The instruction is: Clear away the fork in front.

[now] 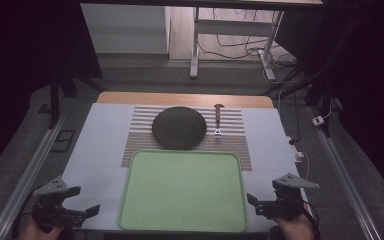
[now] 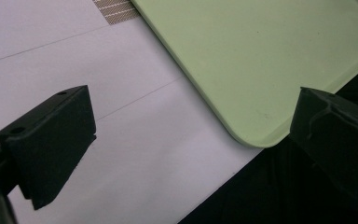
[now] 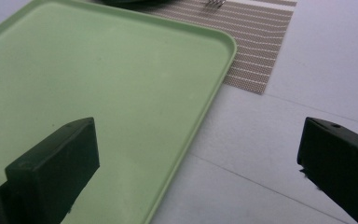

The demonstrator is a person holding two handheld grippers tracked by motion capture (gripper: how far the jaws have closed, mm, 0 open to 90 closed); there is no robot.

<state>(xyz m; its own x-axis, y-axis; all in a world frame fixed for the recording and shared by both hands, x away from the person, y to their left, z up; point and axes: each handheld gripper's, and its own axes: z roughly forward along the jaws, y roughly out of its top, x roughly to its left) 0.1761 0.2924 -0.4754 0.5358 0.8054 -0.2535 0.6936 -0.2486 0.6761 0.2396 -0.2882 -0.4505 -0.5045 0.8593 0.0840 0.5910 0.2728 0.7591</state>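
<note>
A light green tray (image 1: 182, 192) lies empty at the table's near edge. Behind it a dark round plate (image 1: 179, 127) rests on a striped placemat (image 1: 232, 145), with a brown-handled fork (image 1: 218, 119) to its right. My left gripper (image 1: 82, 202) hovers at the tray's near left corner, open and holding nothing. In the left gripper view the black jaws stand wide apart over white tabletop and the tray corner (image 2: 256, 135). My right gripper (image 1: 257, 202) is open at the tray's near right corner; its own view looks across the tray's right rim (image 3: 214, 88).
The white table cover (image 1: 100, 150) has bare strips left and right of the tray. Metal rails (image 1: 30, 170) run along both sides of the table. Beyond the far edge stand a desk frame (image 1: 195, 45) and cables on the floor.
</note>
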